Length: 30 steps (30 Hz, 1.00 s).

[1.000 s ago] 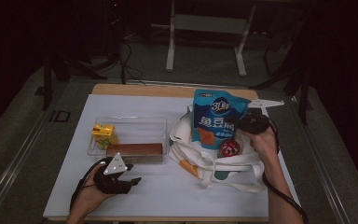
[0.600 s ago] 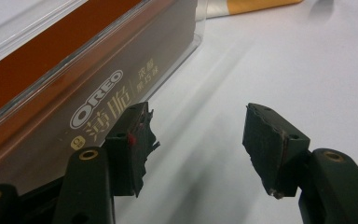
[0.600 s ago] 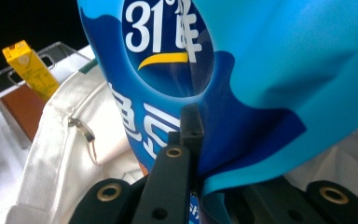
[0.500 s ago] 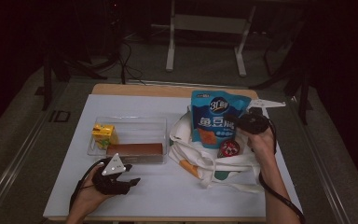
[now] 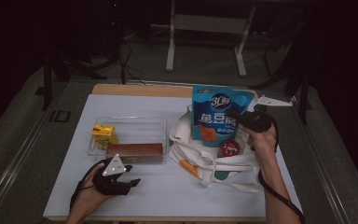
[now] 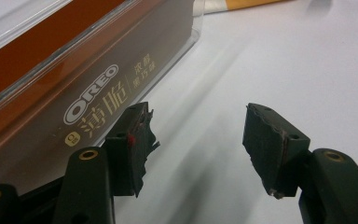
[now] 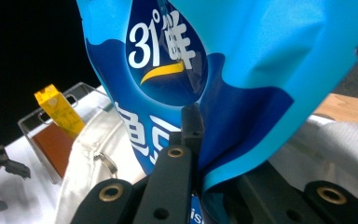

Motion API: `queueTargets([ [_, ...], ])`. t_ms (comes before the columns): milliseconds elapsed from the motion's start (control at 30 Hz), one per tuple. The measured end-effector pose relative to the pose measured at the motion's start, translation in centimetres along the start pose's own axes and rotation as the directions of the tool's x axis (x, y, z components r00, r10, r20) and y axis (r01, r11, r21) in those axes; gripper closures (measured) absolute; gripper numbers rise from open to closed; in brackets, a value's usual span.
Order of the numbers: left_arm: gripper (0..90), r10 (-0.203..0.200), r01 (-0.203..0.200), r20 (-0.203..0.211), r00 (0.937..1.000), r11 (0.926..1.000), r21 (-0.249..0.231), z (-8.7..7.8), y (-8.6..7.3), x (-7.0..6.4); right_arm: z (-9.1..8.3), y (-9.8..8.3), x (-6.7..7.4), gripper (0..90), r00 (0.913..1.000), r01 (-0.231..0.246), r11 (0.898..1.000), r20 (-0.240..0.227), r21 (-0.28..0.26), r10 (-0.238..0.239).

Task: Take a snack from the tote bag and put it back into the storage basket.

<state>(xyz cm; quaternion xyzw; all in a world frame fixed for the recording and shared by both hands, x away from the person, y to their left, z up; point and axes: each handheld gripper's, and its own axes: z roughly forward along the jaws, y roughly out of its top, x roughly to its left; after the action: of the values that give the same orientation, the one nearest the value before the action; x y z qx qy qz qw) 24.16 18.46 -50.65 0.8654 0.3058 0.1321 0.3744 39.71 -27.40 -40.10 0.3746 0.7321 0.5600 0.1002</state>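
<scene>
The blue pouch (image 5: 217, 119) has shifted slightly left, upright over the tote bag (image 5: 200, 156) — the right gripper (image 5: 242, 119) clamps its edge (jaws closed); the left gripper (image 5: 127, 183) rests open beside the clear tray (image 5: 161, 122).

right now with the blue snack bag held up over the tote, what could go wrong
The right gripper pinches only one edge of the blue snack bag, so it could slip or swing. The white tote bag lies slumped, with a red round item at its mouth, so the bag may snag there.
</scene>
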Motion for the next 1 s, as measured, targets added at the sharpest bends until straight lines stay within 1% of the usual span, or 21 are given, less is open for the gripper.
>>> queueTargets([
  [300,41.5,-0.007,0.007,0.001,1.0,1.0,-0.001,0.0,-0.3,-0.1,-0.3,0.5,0.4,90.0,0.9997,-0.024,0.999,-0.008,-0.033,0.023],
  [600,41.5,-0.008,0.008,0.004,1.0,1.0,0.002,0.1,-0.3,-0.1,-0.6,1.1,1.0,90.0,0.9995,-0.023,0.998,-0.022,-0.054,0.022],
  [733,41.5,-0.008,0.008,0.003,1.0,1.0,0.003,0.1,-0.4,-0.1,-0.8,1.4,1.5,90.0,0.9997,-0.014,0.997,-0.019,-0.072,0.012],
  [867,41.5,-0.011,0.011,0.001,0.9999,0.9999,-0.002,0.2,-0.5,-0.1,-1.0,1.8,2.0,90.0,0.9997,-0.014,0.997,-0.021,-0.081,0.012],
  [1000,41.4,-0.011,0.011,0.006,0.9999,0.9999,0.005,0.5,-0.6,-0.2,-1.2,2.2,2.6,90.0,0.9995,-0.017,0.996,-0.03,-0.088,0.014],
])
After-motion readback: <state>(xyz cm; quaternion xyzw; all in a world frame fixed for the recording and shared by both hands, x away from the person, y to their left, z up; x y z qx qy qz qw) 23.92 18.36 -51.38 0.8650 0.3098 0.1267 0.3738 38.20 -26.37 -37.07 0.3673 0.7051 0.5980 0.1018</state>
